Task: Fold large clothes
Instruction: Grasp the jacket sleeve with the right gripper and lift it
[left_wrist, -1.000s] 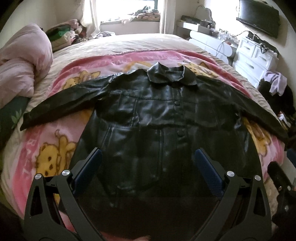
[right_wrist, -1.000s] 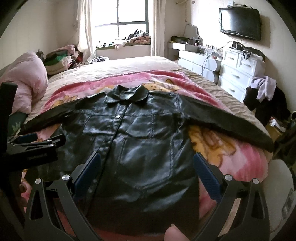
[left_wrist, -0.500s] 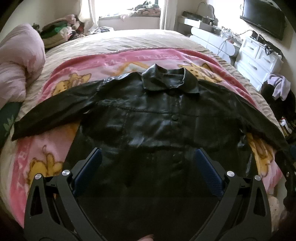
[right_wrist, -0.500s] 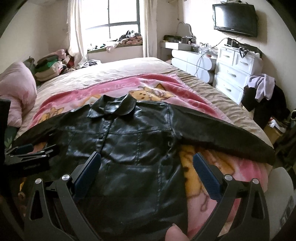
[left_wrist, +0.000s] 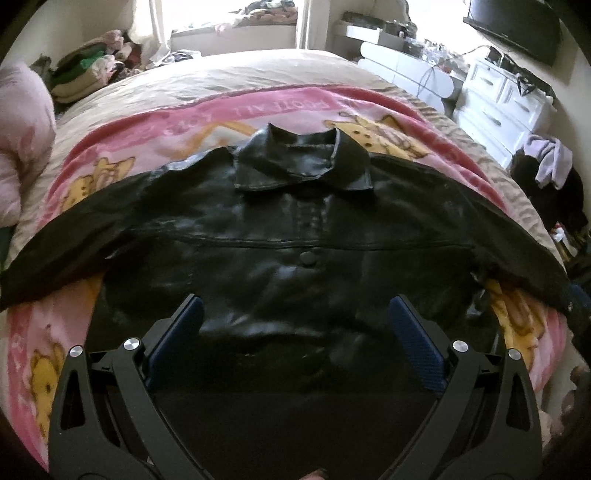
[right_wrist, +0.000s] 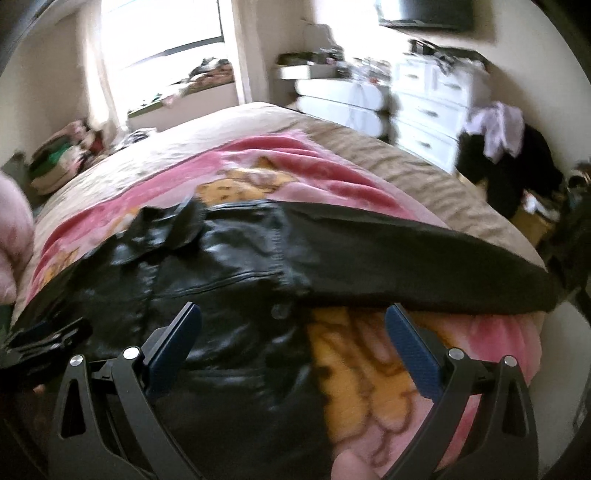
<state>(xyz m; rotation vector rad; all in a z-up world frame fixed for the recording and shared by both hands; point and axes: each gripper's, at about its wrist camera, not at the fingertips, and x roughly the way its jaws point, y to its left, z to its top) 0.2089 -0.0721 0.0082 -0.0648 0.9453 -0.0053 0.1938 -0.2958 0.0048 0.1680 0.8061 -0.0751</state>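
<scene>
A: Left wrist view first. Where is the jacket (left_wrist: 295, 251)?

B: Spread front-up on the pink blanket (left_wrist: 184, 125) that covers the bed (left_wrist: 229, 74). Its collar (left_wrist: 303, 162) points toward the window (left_wrist: 229, 14), and a sleeve runs out to each side of the collar. The left gripper (left_wrist: 295, 325) hovers over the jacket's lower front, jaws spread wide with nothing between them.

A: What could go wrong?

B: The material looks stiff and glossy, so I judge it could slide out of a shallow pinch or spring back after a fold. With both sleeves stretched out, a fold started at the hem could drag them crooked.

A: And the right wrist view?

B: It is blurred. The right gripper (right_wrist: 293, 332) sits over the jacket's edge below the right sleeve (right_wrist: 424, 258), jaws released and empty. The sleeve end reaches the edge of the bed, so a tug could pull it over the side. The left gripper shows at the left border, close enough that the two tools could knock together.

A: The surface and the room?

B: The blanket is soft and could bunch under a dragged fold. Beyond the jacket stand white drawers (right_wrist: 428, 110), clothes are heaped beside them, and a television (left_wrist: 517, 33) hangs on the wall.
</scene>
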